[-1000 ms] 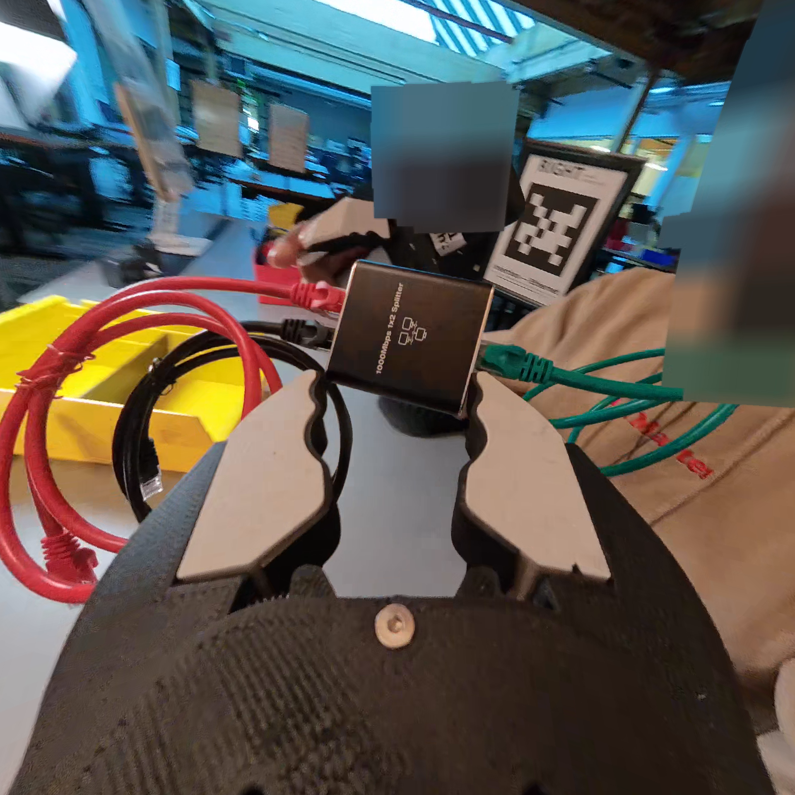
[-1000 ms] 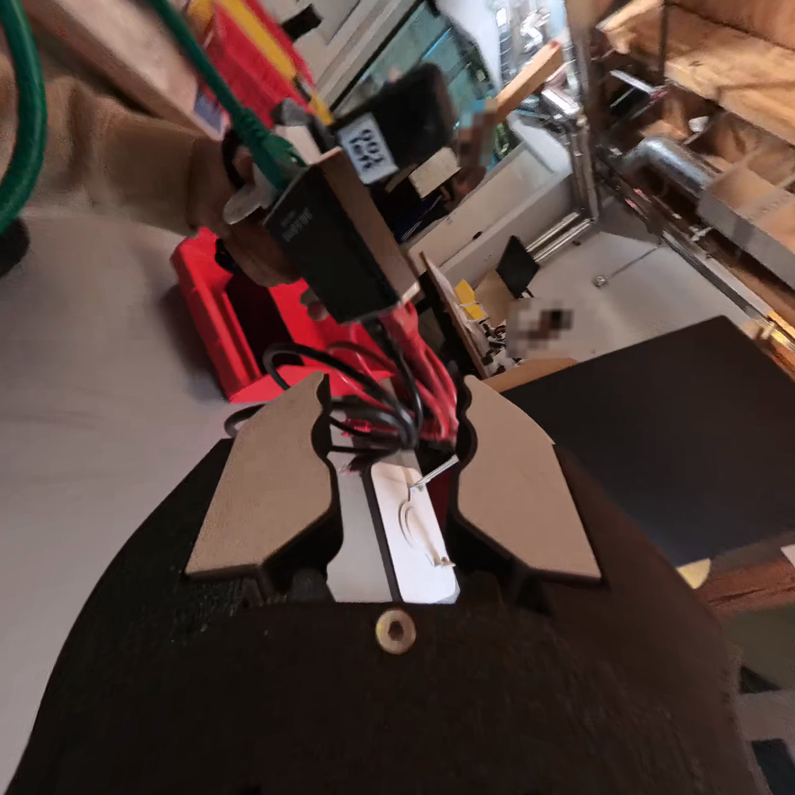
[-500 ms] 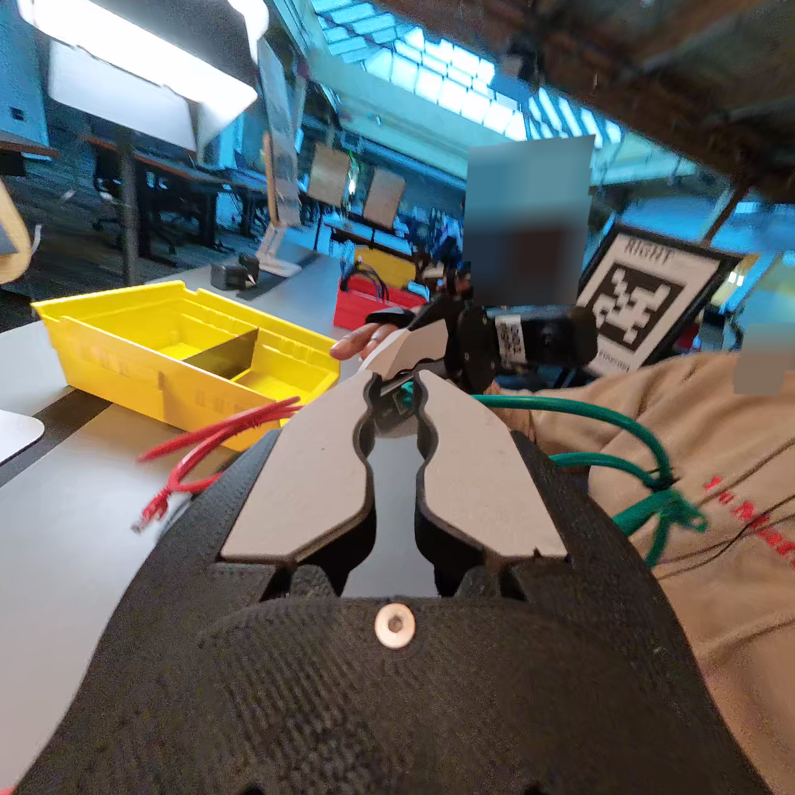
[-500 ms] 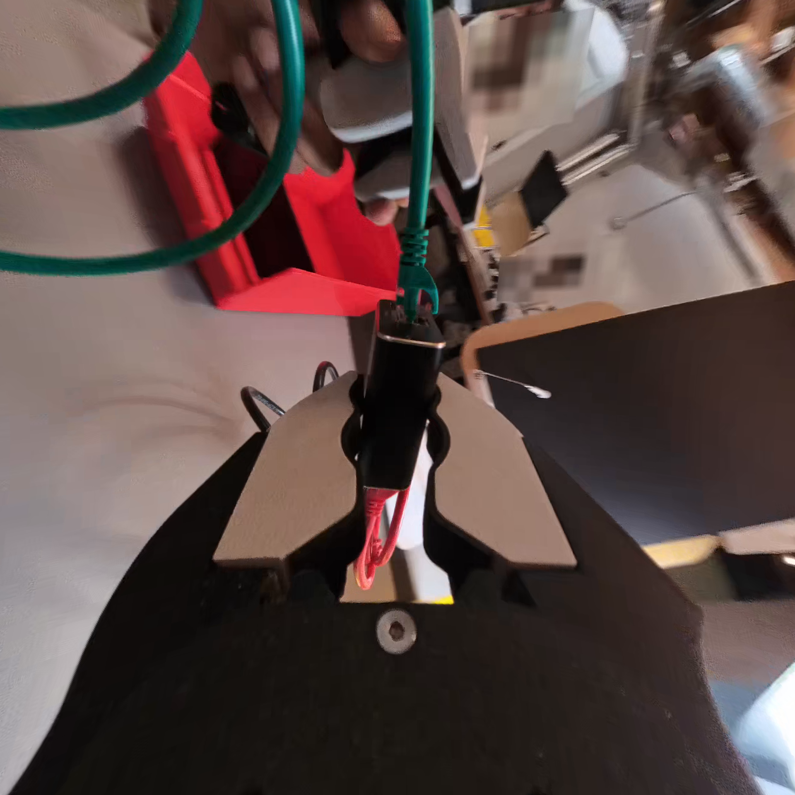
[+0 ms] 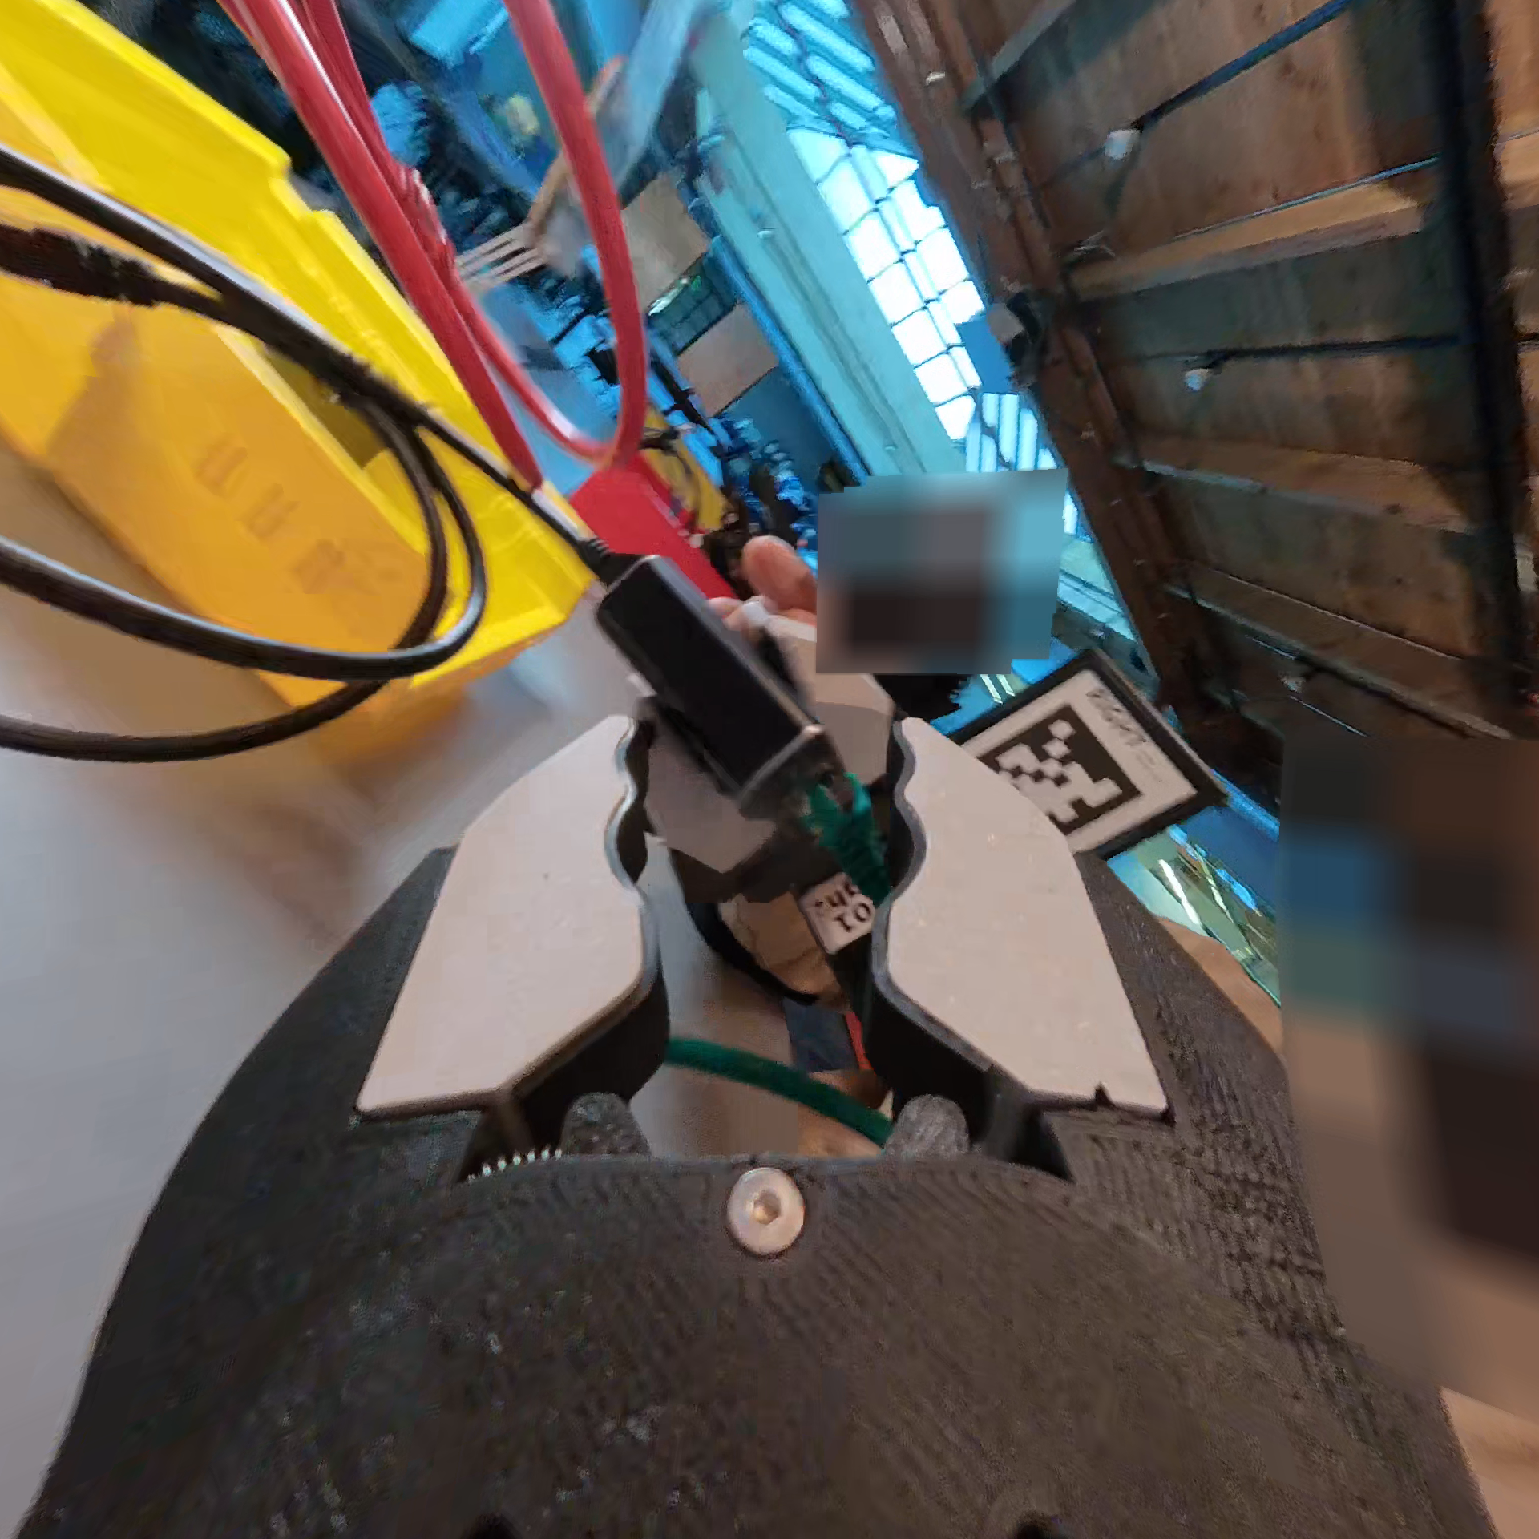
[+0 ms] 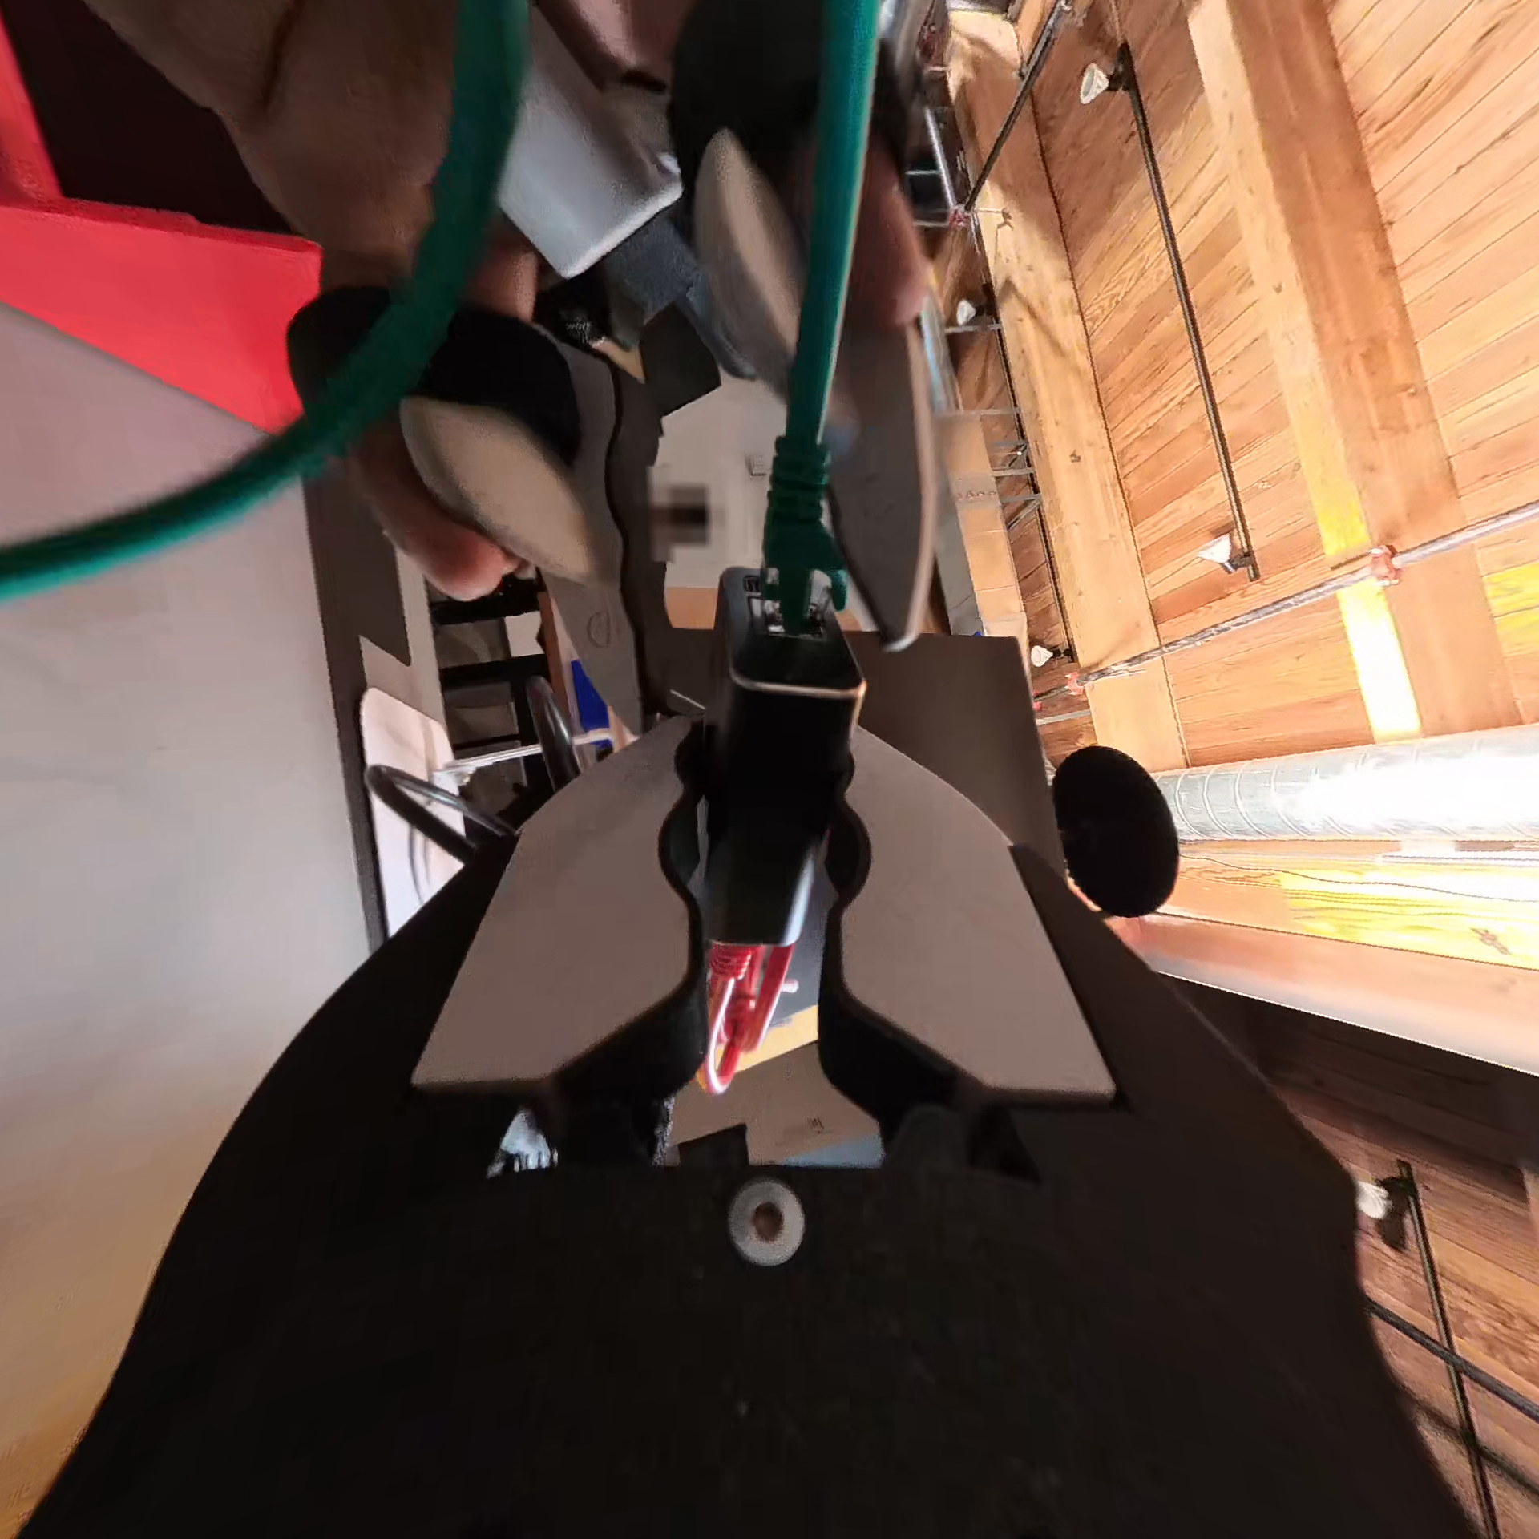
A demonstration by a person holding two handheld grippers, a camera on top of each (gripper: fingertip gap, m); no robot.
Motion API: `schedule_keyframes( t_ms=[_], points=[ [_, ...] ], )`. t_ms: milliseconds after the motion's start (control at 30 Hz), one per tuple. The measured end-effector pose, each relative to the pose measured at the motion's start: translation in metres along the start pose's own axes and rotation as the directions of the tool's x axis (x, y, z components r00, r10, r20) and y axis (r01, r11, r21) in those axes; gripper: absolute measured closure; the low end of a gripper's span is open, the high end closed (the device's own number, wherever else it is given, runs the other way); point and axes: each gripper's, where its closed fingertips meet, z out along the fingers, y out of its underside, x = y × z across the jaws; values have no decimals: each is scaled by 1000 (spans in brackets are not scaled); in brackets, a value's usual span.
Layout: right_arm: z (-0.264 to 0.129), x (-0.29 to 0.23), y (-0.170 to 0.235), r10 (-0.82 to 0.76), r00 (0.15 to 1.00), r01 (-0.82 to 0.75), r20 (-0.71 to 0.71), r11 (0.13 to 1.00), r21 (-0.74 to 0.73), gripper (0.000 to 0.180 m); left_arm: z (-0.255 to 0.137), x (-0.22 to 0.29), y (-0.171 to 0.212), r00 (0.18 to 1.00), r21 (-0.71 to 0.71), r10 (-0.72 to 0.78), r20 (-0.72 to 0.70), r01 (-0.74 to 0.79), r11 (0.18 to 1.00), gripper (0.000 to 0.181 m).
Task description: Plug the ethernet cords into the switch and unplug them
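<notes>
The black switch (image 6: 783, 783) is clamped between the fingers of my right gripper (image 6: 770, 737), held in the air. A green cord's plug (image 6: 799, 516) sits in its far end, and a red cord (image 6: 741, 999) is plugged into its near end. My left gripper (image 5: 766, 741) is open, with its fingers (image 6: 491, 483) on either side of the green plug (image 5: 841, 833) and apart from it. In the left wrist view the switch (image 5: 708, 674) has a black cord (image 5: 333, 366) and the red cord (image 5: 583, 250) leading off its far end.
A yellow bin (image 5: 208, 416) stands on the grey table (image 5: 166, 916) at the left. A red bin (image 6: 150, 283) is beyond the grippers. The green cord (image 6: 416, 316) loops across toward a person's sleeve. A black-and-white marker board (image 5: 1083, 774) is behind. My two grippers' fingertips are within a few centimetres of each other.
The switch passed from my left gripper to my right one a second ago. My left gripper, nearly closed by the green plug half a second ago, has opened. Both views have tilted.
</notes>
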Motion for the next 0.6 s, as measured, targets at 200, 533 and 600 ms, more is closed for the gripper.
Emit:
schedule_keyframes(
  t_ms=[200,533,600],
  points=[
    [1,-9,3,-22,1000,22,15,1000,-18,153,-2,-14,0,998,50,-43,-39,45,998,142],
    [-6,20,-23,128,991,-130,29,988,88,147,-27,17,-27,948,101,308,78,-314,944,147],
    [-7,28,-26,288,953,-296,94,950,95,147,-41,24,-37,912,117,389,130,-403,908,147]
  ],
)
